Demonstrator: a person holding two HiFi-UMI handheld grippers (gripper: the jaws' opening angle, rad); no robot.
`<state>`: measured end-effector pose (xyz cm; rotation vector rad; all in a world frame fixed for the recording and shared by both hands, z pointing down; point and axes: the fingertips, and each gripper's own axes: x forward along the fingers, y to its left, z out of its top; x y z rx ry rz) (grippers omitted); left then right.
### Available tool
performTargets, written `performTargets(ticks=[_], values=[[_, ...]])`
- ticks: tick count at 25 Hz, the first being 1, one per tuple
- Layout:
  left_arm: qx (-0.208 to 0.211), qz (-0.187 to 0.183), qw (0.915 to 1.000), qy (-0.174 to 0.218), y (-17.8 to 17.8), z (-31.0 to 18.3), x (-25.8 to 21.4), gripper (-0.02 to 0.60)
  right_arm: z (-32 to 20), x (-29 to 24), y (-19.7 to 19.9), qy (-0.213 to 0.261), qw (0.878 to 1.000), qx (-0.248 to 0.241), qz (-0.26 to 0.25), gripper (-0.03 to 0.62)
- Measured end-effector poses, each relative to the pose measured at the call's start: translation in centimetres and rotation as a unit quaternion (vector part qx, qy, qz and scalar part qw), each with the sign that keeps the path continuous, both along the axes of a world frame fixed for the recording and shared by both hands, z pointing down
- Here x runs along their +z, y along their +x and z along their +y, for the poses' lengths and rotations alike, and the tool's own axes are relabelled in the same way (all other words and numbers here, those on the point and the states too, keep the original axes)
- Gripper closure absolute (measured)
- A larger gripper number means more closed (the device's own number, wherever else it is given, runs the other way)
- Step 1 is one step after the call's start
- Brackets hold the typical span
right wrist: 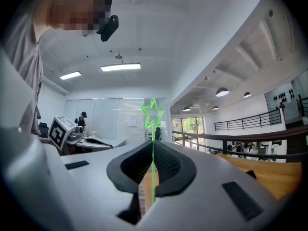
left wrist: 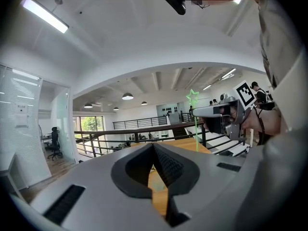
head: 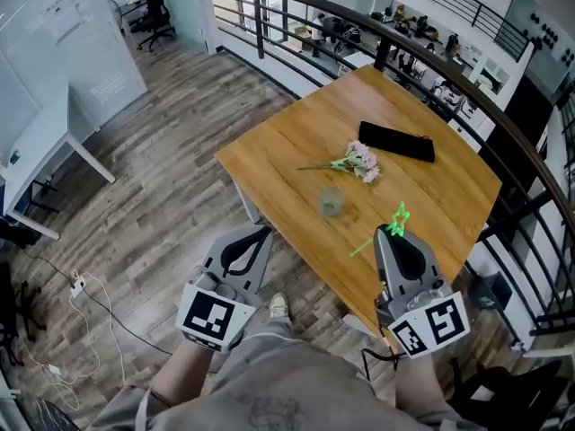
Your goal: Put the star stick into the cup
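Observation:
The green star stick (head: 396, 217) is clamped between my right gripper's (head: 387, 233) shut jaws over the near right part of the wooden table (head: 449, 196). In the right gripper view, the stick (right wrist: 153, 113) stands upright out of the gripper (right wrist: 152, 161), star on top. The small clear cup (head: 331, 201) stands upright on the table, left of the star and beyond it. My left gripper (head: 263, 231) hovers off the table's near left edge, shut with nothing in it. The left gripper view shows its jaws (left wrist: 155, 154) closed together and the star stick (left wrist: 193, 98) at the right.
A bunch of pink and white flowers (head: 358, 162) lies beyond the cup, and a long black case (head: 396, 142) lies further back. A black railing (head: 503, 124) runs behind and to the right of the table. Wooden floor with cables (head: 85, 294) lies at the left.

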<state>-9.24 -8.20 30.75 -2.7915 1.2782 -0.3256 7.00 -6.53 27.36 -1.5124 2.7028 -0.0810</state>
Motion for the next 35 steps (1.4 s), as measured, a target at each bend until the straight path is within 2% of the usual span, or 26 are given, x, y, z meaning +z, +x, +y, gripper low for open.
performTargets(ticks=[6,8,14,22,28,35], values=[[0.022,0.003,0.9997,-0.008,-0.9,-6.7,0.3,0.566,-6.5,-0.5,-1.0,0.005,1.0,0.025,0.006,0.56],[0.032,-0.01,0.9994,-0.008,-1.0,-8.2,0.7,0.566,-7.7,-0.7,-0.9,0.006,0.999,0.035,0.002,0.56],[0.044,-0.007,0.9987,-0.026,-0.6,-10.8,1.6,0.566,-10.2,-0.7,-0.7,-0.001,0.999,0.048,0.0,0.56],[0.029,-0.004,0.9987,-0.042,0.4,-12.7,2.3,0.566,-12.9,1.5,0.6,-0.03,0.999,0.037,-0.001,0.56],[0.017,-0.004,0.9991,-0.038,1.4,-15.1,2.3,0.566,-16.0,2.0,0.4,-0.037,0.999,0.015,-0.001,0.56],[0.002,-0.031,0.9989,-0.034,3.4,-18.4,4.1,0.566,-19.6,5.0,-0.1,-0.052,0.998,-0.002,0.024,0.56]])
